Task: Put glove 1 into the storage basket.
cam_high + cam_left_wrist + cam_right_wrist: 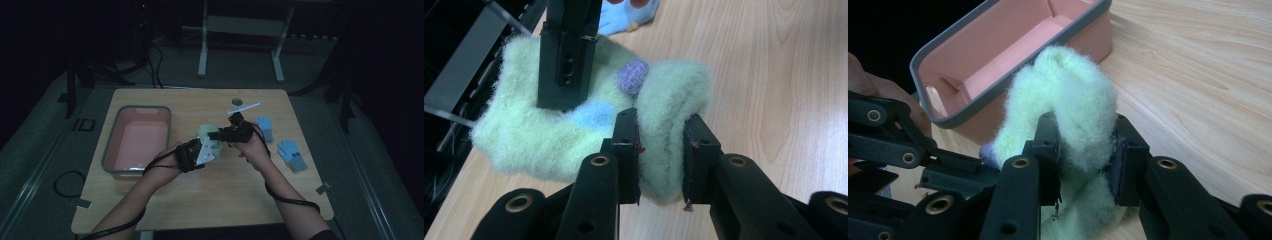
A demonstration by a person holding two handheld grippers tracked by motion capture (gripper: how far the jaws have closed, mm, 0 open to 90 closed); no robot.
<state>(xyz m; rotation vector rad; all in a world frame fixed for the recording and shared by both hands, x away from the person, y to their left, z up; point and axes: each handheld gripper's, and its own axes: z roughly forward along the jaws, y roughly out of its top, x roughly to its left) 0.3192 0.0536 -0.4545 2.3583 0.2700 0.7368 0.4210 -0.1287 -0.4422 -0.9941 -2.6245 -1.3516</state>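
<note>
Light wooden table (225,195), pink bin (137,140) (grey-rimmed), two blue gloves (292,155), small round disc (237,102)

bin (111,145) left on table (210,195); sock (206,133) between bin and gloves (292,155); gloves right

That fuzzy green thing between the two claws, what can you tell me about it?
The fuzzy green thing looks like a soft, woolly knit piece, pale green with a light blue patch and a small purple knob. It is bunched and folded, lifted above the wooden table beside the pink bin. The left gripper pinches one thick fold, and the right gripper pinches another part, so both clamp it at once.
</note>
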